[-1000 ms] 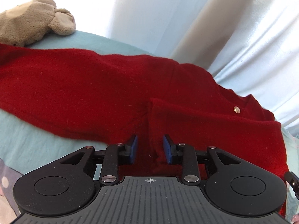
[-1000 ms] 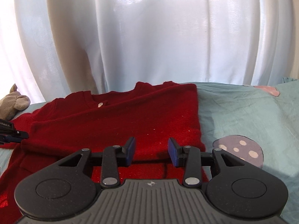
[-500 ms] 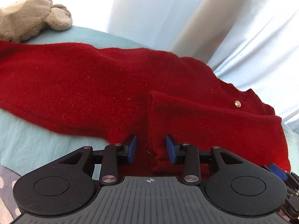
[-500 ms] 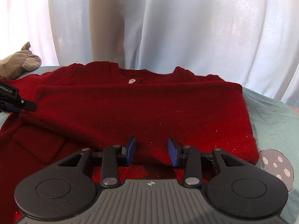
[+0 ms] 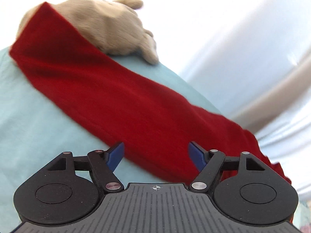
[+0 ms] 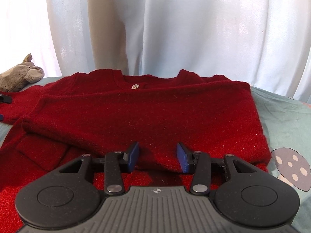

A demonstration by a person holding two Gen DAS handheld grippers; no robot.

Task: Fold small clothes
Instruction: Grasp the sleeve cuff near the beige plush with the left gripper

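Observation:
A small red knit cardigan (image 6: pixel 147 116) with a metal button (image 6: pixel 135 86) lies on the light teal sheet (image 6: pixel 283 112), one side folded over its body. My right gripper (image 6: pixel 157 156) is open and empty, low over the cardigan's near folded edge. In the left wrist view the cardigan's unfolded sleeve (image 5: pixel 116 101) stretches diagonally across the sheet (image 5: pixel 35 116). My left gripper (image 5: pixel 156 155) is open wide and empty, its jaws on either side of the sleeve near its shoulder end. Its tip shows at the left edge of the right wrist view (image 6: pixel 4 99).
A beige plush toy (image 5: pixel 108 27) lies at the far end of the sleeve, also seen in the right wrist view (image 6: pixel 19 75). White curtains (image 6: pixel 175 29) hang behind the bed. A mushroom print (image 6: pixel 289 167) marks the sheet at the right.
My left gripper has swung left from the cardigan's body to the sleeve and opened wider. My right gripper has opened slightly and shifted a little over the folded edge.

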